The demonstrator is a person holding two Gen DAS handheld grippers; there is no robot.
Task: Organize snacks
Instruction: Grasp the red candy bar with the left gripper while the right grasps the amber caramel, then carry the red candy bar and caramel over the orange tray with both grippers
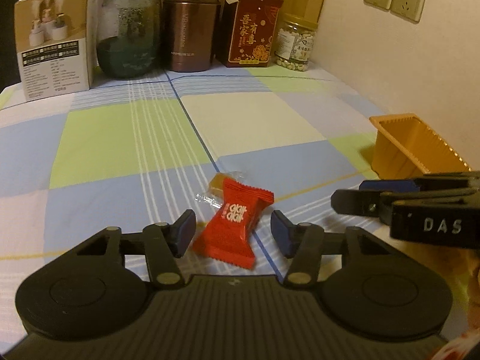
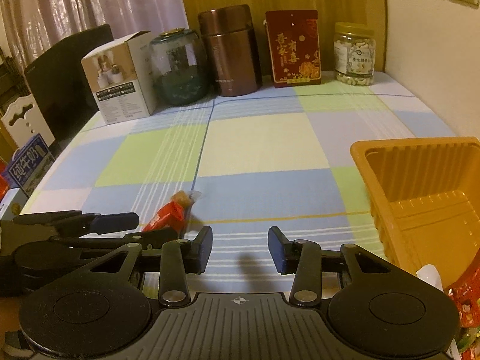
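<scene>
A red snack packet (image 1: 232, 225) lies on the checked tablecloth between the open fingers of my left gripper (image 1: 232, 230), which do not touch it. A small amber candy in clear wrap (image 1: 219, 186) lies just behind it. Both show in the right wrist view, the packet (image 2: 166, 217) and the candy (image 2: 183, 198), partly hidden by the left gripper. My right gripper (image 2: 240, 247) is open and empty over the cloth; it shows at the right of the left wrist view (image 1: 390, 198). An orange plastic tray (image 2: 420, 198) stands at the right, also in the left wrist view (image 1: 414, 147).
Along the back stand a white box (image 1: 54, 45), a glass jar (image 1: 129, 33), a brown flask (image 1: 192, 24), a red box (image 1: 253, 30) and a nut jar (image 1: 295, 46). A milk carton (image 2: 28, 162) sits off the left edge. Red wrappers (image 2: 463, 303) lie at the right.
</scene>
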